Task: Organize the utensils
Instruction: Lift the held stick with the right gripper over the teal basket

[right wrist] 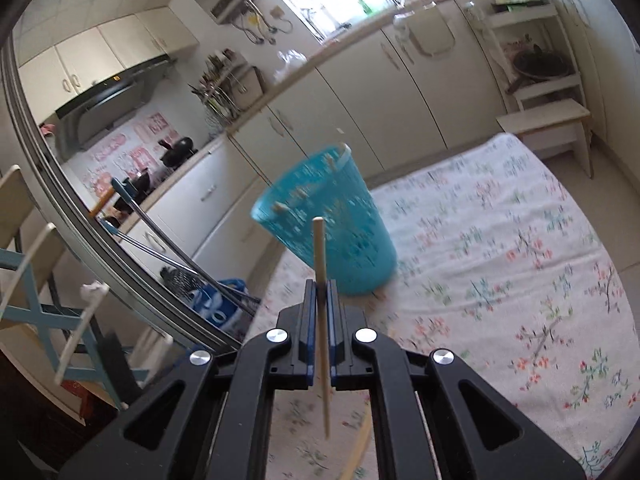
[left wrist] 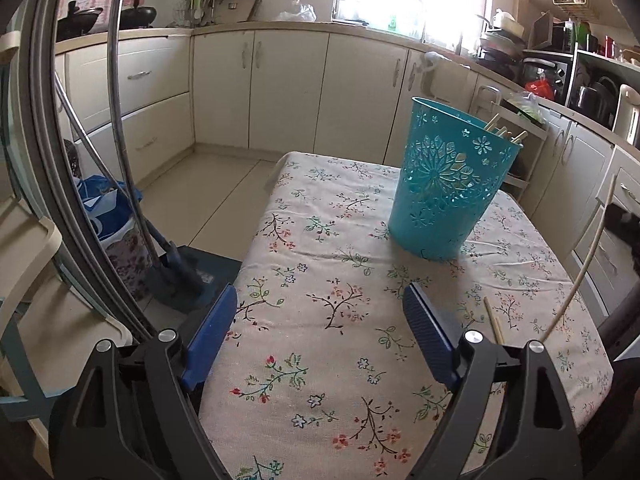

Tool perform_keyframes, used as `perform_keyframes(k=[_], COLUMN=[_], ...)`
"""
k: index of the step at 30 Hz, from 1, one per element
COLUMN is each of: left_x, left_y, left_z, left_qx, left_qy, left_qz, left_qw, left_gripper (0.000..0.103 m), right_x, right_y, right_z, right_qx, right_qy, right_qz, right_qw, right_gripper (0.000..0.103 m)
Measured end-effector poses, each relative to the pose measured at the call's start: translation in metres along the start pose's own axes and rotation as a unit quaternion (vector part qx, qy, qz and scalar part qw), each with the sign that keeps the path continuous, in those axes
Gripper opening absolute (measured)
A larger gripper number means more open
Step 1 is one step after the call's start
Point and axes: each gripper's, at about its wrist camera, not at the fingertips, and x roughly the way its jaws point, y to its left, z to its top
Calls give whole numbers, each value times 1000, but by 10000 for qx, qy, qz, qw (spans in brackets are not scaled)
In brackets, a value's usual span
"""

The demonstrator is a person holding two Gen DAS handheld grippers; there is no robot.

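Observation:
A teal openwork basket (left wrist: 452,184) stands on the table with the floral cloth (left wrist: 328,248), toward its far right, with several wooden chopsticks (left wrist: 505,130) poking over its rim. My left gripper (left wrist: 320,322) hovers open over the cloth in front of the basket, nothing between its blue pads (left wrist: 424,332). Two loose chopsticks (left wrist: 495,322) lie just right of it. In the right wrist view my right gripper (right wrist: 320,286) is shut on a single chopstick (right wrist: 319,248), held upright and raised short of the blurred basket (right wrist: 340,236).
A mop and a blue bag (left wrist: 116,208) sit on the floor left of the table. A white step shelf (right wrist: 548,120) stands beyond the table's far end. Chair frames (right wrist: 44,280) crowd the left side. Cabinets line the walls.

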Motion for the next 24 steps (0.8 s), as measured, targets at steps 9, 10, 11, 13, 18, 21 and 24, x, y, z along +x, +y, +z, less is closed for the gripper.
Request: perform_keyframes(k=[9, 10, 11, 13, 18, 21, 24], left_x=[11, 12, 12, 14, 16, 16, 17], left_y=[12, 12, 12, 13, 13, 13, 12], left_z=[0, 0, 0, -1, -2, -3, -2], left_qx=[-243, -256, -265, -292, -301, -305, -291], left_qy=[12, 16, 26, 49, 69, 77, 69], left_qz=[-69, -76, -78, -87, -102, -116, -125], left_qw=[9997, 9996, 9996, 9995, 9995, 9994, 9995], left_gripper=[81, 81, 81, 81, 81, 81, 81], right_x=[-7, -8, -8, -10, -15, -17, -21], right_y=[41, 46, 49, 56, 75, 87, 99], right_z=[35, 39, 43, 49, 71, 89, 112], right_qx=[-318, -362, -404, -459, -592, -719, -805], right_qy=[-221, -239, -254, -276, -368, -503, -727], right_qz=[250, 270, 288, 349, 520, 567, 640], right_qw=[9989, 9987, 9984, 9980, 9962, 9945, 9920], right_gripper=[6, 5, 5, 5, 5, 5, 5])
